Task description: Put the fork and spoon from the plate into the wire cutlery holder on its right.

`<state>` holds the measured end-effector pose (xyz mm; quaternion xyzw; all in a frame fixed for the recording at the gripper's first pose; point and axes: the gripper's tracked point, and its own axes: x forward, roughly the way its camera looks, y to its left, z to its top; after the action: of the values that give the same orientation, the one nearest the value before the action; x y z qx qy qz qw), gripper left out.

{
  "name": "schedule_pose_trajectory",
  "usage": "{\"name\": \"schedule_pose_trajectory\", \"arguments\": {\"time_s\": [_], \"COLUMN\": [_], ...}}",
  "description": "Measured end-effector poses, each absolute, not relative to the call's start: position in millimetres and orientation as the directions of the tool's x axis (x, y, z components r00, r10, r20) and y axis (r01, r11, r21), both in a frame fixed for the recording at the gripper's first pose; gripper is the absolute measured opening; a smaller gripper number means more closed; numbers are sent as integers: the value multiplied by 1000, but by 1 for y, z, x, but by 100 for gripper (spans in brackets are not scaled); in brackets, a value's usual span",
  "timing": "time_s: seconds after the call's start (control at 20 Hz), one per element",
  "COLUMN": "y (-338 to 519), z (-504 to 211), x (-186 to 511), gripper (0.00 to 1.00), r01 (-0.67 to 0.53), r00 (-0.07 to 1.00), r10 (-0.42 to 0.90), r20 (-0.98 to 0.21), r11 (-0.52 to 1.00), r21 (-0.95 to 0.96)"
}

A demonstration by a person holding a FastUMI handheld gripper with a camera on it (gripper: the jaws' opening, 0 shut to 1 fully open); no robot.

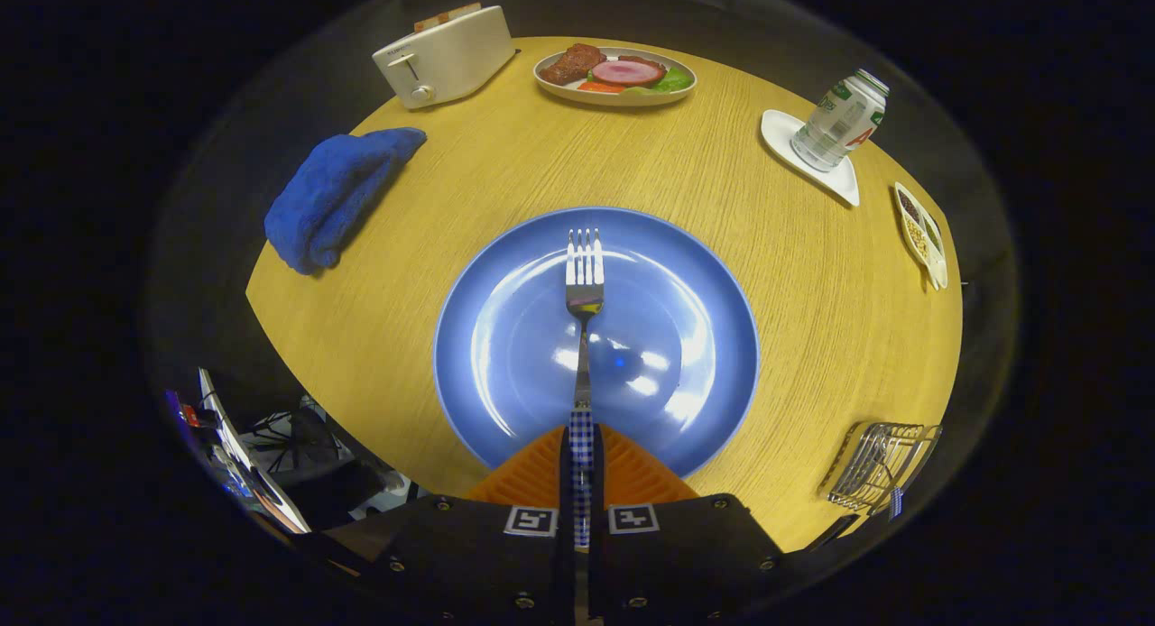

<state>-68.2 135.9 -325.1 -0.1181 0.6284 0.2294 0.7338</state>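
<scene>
Checked handle of the fork (584, 337) is pinched between both fingers of the gripper (582, 455), tines pointing ahead over the blue plate (505, 337). Wire cutlery holder (880, 468) sits right of the plate, a checked handle in it. Beyond the plate: blue cloth (338, 197), toaster (447, 56), food dish (615, 76), bottle (841, 121).

Legible text: almost none. Bottle (841, 121) on the white coaster (839, 179), far side of the table (812, 292): green-and-white label with printing and one large red letter, too small and curved to make out. Toaster (447, 56): small dark mark near its lever, unreadable. Claw (582, 468): two square black-and-white coded tags, patterns only, no characters.
</scene>
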Motion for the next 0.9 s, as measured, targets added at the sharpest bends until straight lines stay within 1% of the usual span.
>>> {"name": "schedule_pose_trajectory", "arguments": {"time_s": [0.15, 0.45, 0.7, 0.9], "y": [116, 72, 27, -6], "z": [-307, -280, -262, -254], "x": [-77, -89, -90, -101], "gripper": [7, 6, 6, 6], "r01": [-514, -501, -433, -385], "r00": [85, 86, 144, 141], "r10": [180, 159, 125, 89], "r20": [-980, -984, -982, -986], "r11": [850, 860, 900, 923], "r21": [111, 95, 51, 29]}}
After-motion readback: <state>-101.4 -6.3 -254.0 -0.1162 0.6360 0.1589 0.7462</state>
